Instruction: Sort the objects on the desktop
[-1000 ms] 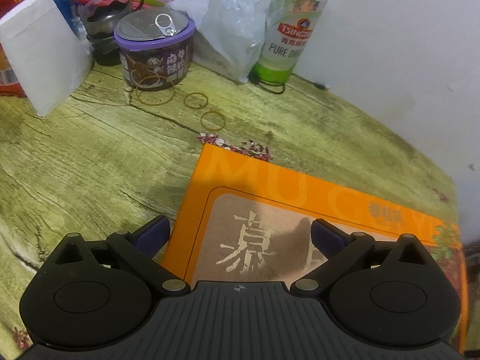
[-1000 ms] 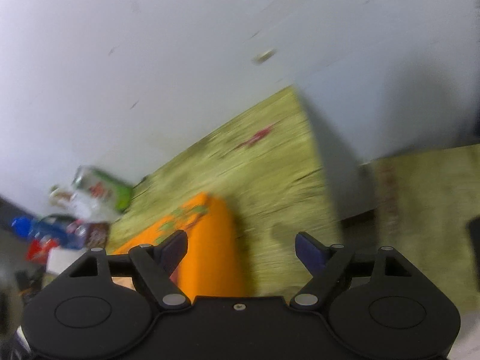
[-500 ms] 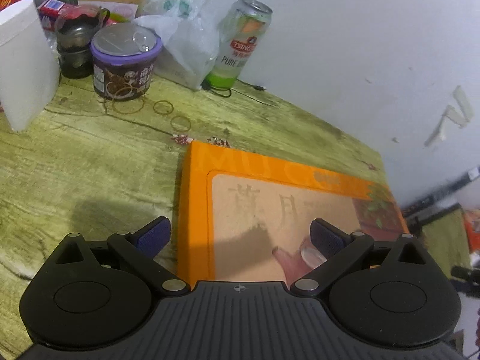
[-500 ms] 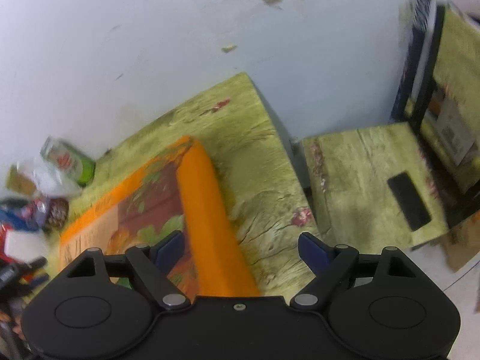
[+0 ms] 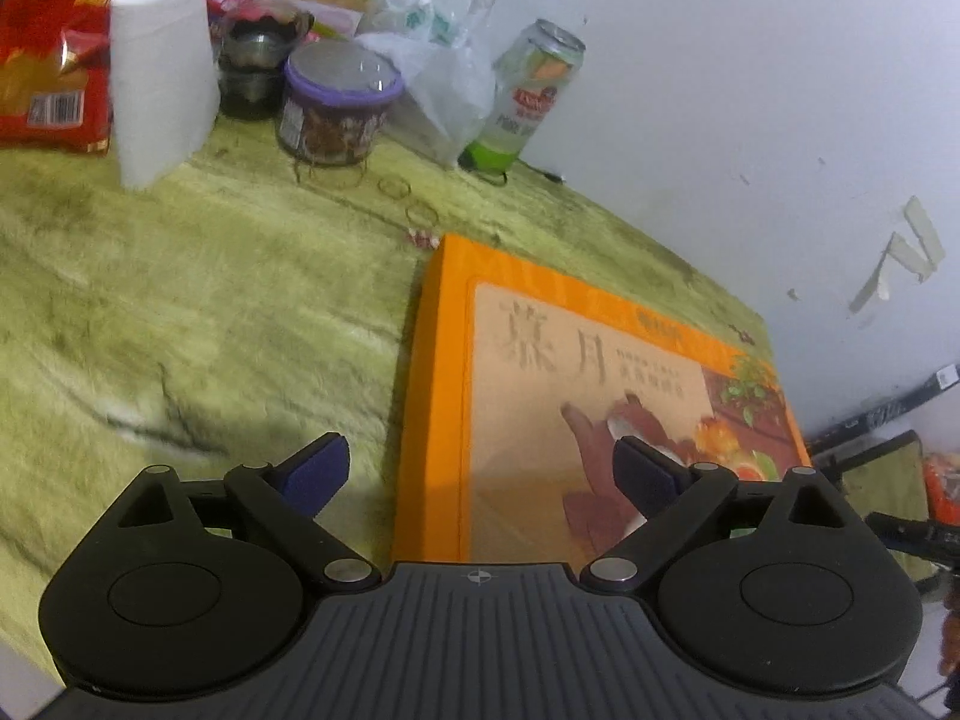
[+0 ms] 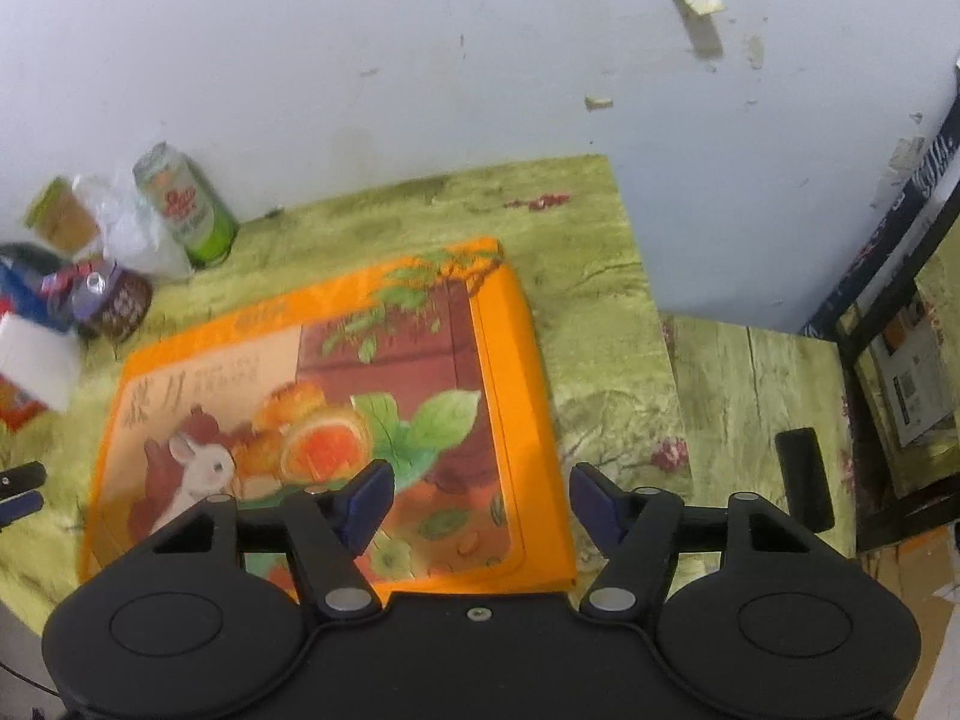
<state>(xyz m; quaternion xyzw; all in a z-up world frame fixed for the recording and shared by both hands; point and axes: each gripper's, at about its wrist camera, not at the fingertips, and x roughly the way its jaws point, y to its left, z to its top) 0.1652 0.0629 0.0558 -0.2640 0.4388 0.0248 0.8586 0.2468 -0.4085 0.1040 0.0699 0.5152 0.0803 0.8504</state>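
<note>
Now, from the left wrist view, we hold the left tongs [image 5: 480, 471] spread wide with nothing between the pads; they have just been closing a little. They hang above the near left corner of the orange box [image 5: 600, 396], which lies flat on the desk [image 5: 180, 330]. One blue pad sits over bare desk beside the box's left edge, the other over its printed lid, so we judge we are lining up to straddle that edge. Beyond the box's far left corner lie a few rubber bands [image 5: 396, 186], and farther beyond them the clutter is packed together: a purple-lidded tub [image 5: 336, 102], a white paper roll [image 5: 162, 72], a beer can [image 5: 528, 102] against the wall, a plastic bag [image 5: 438, 90] between tub and can, and a red snack packet [image 5: 48, 42] behind the roll. Nothing stands between our tongs and the box.

From the right wrist view, the right tongs [image 6: 480, 501] are partly spread and empty, having just been closing. They hover over the box's [image 6: 336, 396] near right corner, the left pad above the lid, the right pad just past the side wall, probably so each hand takes one end of a wide, flat load. Right of the box the desk [image 6: 600, 312] ends, with a lower surface [image 6: 750, 396] beyond carrying a dark slab [image 6: 804, 480]. The can [image 6: 186, 204] and tub [image 6: 114, 300] stand well beyond the box's far left corner, out of our way.
</note>
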